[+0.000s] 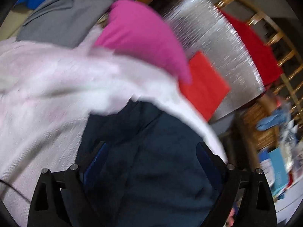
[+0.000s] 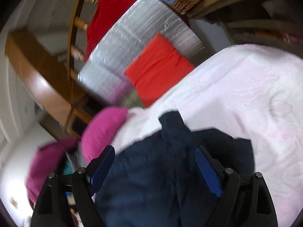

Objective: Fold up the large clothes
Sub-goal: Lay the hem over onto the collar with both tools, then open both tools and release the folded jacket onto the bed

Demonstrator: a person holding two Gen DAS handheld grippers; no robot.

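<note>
A dark navy garment [image 1: 144,124] lies on the pale pink bedspread [image 1: 47,75], its edge near the bed's corner. My left gripper [image 1: 151,147] hovers over it, open, fingers wide apart and pressing on nothing. In the right wrist view the same navy garment [image 2: 151,189] spreads below my right gripper [image 2: 155,151], which is also open, its blue pads [image 2: 206,170] clear of the cloth. A narrow flap of the garment points away toward the bedspread [image 2: 236,94]. Both views are blurred.
A magenta pillow [image 1: 140,36] [image 2: 102,128] sits at the bed's edge. Beyond it a folded red cloth [image 1: 202,87] [image 2: 159,66] lies on a silver mat [image 1: 208,37]. Grey clothing [image 1: 62,19] is heaped far left. A wooden railing [image 1: 284,56] and a wicker basket [image 1: 259,124] stand behind.
</note>
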